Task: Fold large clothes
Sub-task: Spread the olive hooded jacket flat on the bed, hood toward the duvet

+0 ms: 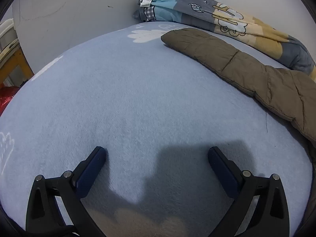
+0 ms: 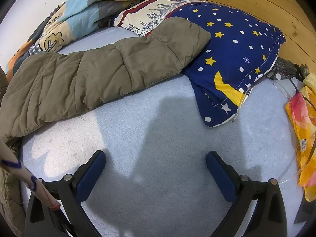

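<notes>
Both the left gripper (image 1: 157, 155) and right gripper (image 2: 156, 159) hang spread wide with nothing but pale blue fleece bedsheet (image 1: 122, 90) between their jaws, so I'd reach forward for the olive-brown quilted puffer jacket's (image 2: 94, 73) sleeve ends first.

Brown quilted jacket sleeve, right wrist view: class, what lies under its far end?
The brown quilted jacket sleeve rests its far end on the star-patterned pillow; nearer, it lies on the pale blue blanket. Anything else beneath it is hidden.
</notes>
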Tool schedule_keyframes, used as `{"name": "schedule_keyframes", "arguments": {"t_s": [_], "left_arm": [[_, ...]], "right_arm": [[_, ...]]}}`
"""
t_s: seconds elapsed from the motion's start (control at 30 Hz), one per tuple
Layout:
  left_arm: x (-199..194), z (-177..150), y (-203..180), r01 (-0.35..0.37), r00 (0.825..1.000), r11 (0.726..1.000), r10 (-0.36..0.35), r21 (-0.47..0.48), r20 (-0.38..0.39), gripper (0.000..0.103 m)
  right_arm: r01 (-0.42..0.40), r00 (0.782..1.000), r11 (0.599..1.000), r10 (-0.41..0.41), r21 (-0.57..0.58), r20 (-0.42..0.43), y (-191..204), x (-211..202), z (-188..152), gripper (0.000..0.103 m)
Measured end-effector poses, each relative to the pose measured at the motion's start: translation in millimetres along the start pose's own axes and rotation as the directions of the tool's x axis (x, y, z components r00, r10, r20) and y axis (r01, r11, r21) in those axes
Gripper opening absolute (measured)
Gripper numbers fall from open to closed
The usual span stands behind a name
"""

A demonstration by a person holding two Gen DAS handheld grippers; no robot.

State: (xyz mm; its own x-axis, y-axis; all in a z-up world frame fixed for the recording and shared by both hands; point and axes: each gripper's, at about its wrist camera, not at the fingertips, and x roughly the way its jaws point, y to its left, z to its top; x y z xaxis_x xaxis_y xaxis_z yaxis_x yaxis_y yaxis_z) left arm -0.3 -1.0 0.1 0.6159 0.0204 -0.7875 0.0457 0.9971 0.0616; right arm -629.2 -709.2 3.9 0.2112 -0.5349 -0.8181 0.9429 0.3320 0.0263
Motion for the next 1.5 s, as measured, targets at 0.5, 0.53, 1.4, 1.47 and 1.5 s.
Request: {"name": "schedule_keyframes", "arguments": {"t_s": [0.5, 0.53, 1.4, 1.47, 1.5], "left_arm": [[-12.5, -9.3, 5.4, 0.063, 0.998, 0.998, -0.063, -0.027, -0.012, 0.103], [-15.9, -12.7, 6.6, 0.068, 0.998, 0.997, -0.068, -0.027, -0.016, 0.103], [-386.2, -145.1, -61.9, 0.222, 0.850, 0.909, -0.358, 0.354, 0.387, 0.103], [-406.5, -168.0, -70.9, 0.248, 0.841, 0.886, -0.398, 0.391, 0.368, 0.103], [-415.9, -179.9, -74.5, 0.259, 0.838, 0.877, -0.412, 0.404, 0.358, 0.103]], "right_arm": [[0.014, 1.000, 1.000, -0.014, 0.007, -0.004, 2.1, 0.3, 6.0, 0.103], [0.016, 1.000, 1.000, -0.016, 0.015, -0.011, 2.7, 0.7, 6.7, 0.103], [-0.277, 0.892, 0.953, 0.302, -0.120, 0.336, 69.1, -287.5, -65.8, 0.103], [-0.294, 0.872, 0.942, 0.334, -0.164, 0.357, 76.2, -313.7, -104.8, 0.103], [-0.284, 0.871, 0.940, 0.335, -0.186, 0.361, 80.2, -321.9, -121.2, 0.103]]}}
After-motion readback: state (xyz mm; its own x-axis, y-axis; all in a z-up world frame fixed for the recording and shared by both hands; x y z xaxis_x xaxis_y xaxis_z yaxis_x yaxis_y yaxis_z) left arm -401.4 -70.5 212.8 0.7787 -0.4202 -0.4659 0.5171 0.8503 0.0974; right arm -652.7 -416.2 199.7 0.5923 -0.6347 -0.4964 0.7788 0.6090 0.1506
